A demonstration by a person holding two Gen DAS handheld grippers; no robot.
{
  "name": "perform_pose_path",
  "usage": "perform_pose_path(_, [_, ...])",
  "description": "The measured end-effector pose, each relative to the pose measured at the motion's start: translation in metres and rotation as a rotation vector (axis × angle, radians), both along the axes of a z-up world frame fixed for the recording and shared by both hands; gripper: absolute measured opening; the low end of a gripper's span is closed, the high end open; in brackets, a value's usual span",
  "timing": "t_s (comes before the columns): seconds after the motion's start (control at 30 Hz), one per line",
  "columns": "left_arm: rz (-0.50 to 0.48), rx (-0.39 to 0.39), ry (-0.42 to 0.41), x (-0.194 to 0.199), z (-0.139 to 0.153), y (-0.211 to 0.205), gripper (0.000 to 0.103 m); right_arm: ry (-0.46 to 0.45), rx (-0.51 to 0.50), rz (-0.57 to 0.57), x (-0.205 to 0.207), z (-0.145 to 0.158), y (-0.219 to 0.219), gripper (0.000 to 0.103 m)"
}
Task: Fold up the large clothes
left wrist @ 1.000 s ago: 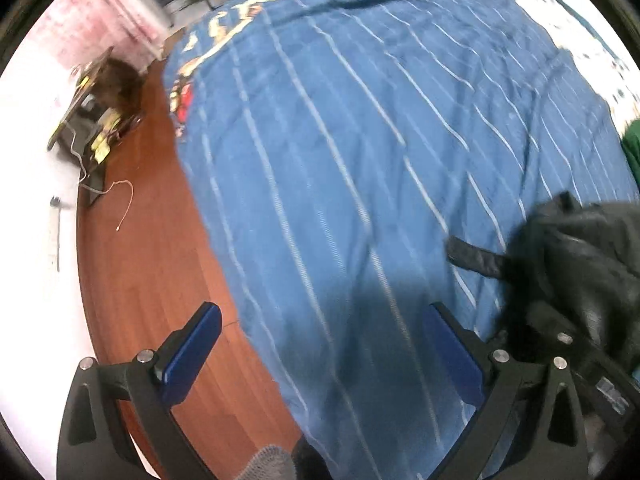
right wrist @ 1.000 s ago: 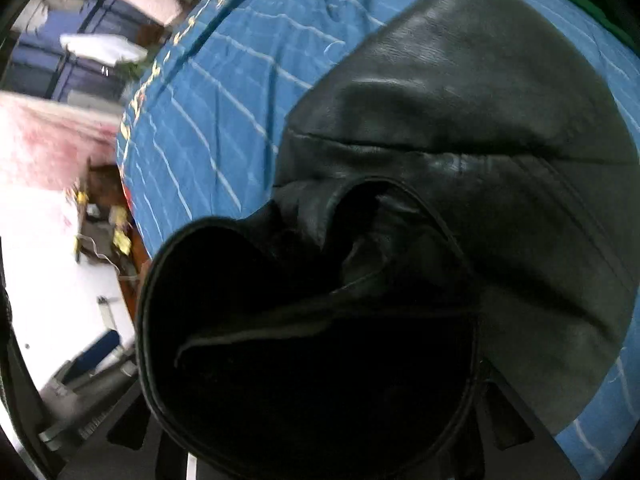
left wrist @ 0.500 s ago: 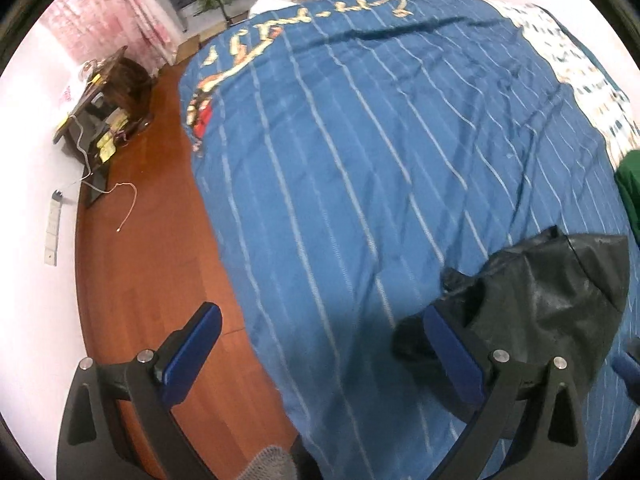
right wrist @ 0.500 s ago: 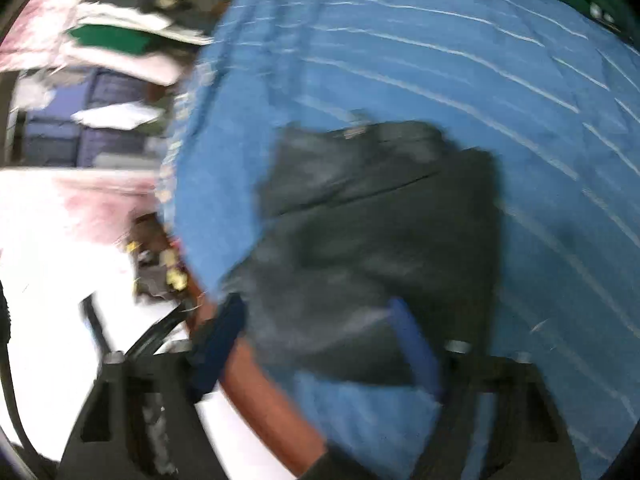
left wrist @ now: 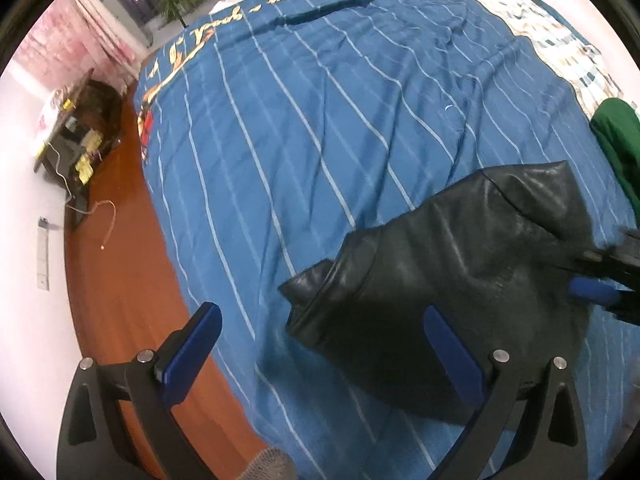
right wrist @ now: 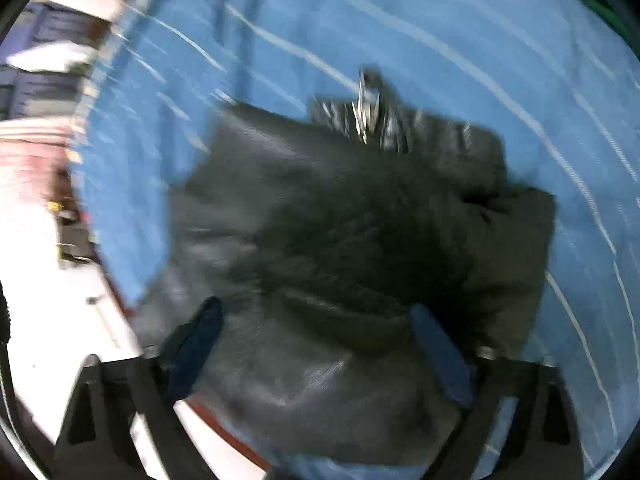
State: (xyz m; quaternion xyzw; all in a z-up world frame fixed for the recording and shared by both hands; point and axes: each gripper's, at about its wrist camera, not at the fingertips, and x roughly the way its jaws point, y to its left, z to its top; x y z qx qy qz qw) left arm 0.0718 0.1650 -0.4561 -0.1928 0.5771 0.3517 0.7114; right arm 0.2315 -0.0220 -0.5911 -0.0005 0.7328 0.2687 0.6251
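A black leather garment (left wrist: 460,272) lies bunched in a rough folded heap on the blue striped bedspread (left wrist: 320,100), near the bed's near edge. My left gripper (left wrist: 320,344) is open and empty, its right finger over the garment's near edge, its left finger over the floor. My right gripper (right wrist: 316,344) is open just above the garment (right wrist: 352,240), which fills the blurred right wrist view; a metal zipper pull (right wrist: 366,108) shows at its far edge. The right gripper also shows at the right edge of the left wrist view (left wrist: 608,284).
A green garment (left wrist: 620,140) lies at the bed's right side. A patterned pillow or sheet (left wrist: 560,40) is at the far right. Left of the bed is wooden floor (left wrist: 120,280), a dark cabinet with clutter (left wrist: 80,120), a cable and a white wall.
The right gripper let go of the leather garment, which dropped onto the bed; the gripper is now open and pulled back above it. The left gripper stayed open and tilted toward the garment.
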Motion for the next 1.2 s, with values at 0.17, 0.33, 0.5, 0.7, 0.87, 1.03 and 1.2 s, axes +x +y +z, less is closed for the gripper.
perform_pose_path(0.17, [-0.035,0.087,0.067,0.027,-0.031,-0.001,0.103,0.004,0.178,-0.136,0.011,0.033,-0.044,0.032])
perform_pose_path(0.33, [-0.087,0.141,0.138,0.042,-0.061,0.001,0.103,0.037,0.104,-0.154,0.036,-0.034,-0.010,0.020])
perform_pose_path(0.5, [-0.113,0.118,0.146,0.042,-0.059,0.003,0.103,0.016,0.038,-0.131,0.045,-0.057,0.010,0.017])
perform_pose_path(0.7, [-0.025,-0.035,0.036,-0.008,-0.025,0.004,0.103,0.112,0.265,-0.190,0.043,-0.012,-0.041,0.037])
perform_pose_path(0.87, [0.110,-0.285,-0.038,-0.045,-0.043,0.002,0.103,0.118,0.335,-0.307,0.020,-0.009,-0.147,0.078])
perform_pose_path(1.03, [0.252,-0.528,-0.234,-0.043,-0.078,0.011,0.103,0.284,0.396,-0.359,0.000,-0.076,-0.180,0.078])
perform_pose_path(1.2, [0.347,-0.549,-0.351,-0.037,-0.094,0.025,0.103,0.402,0.603,-0.326,-0.005,-0.131,-0.157,0.078])
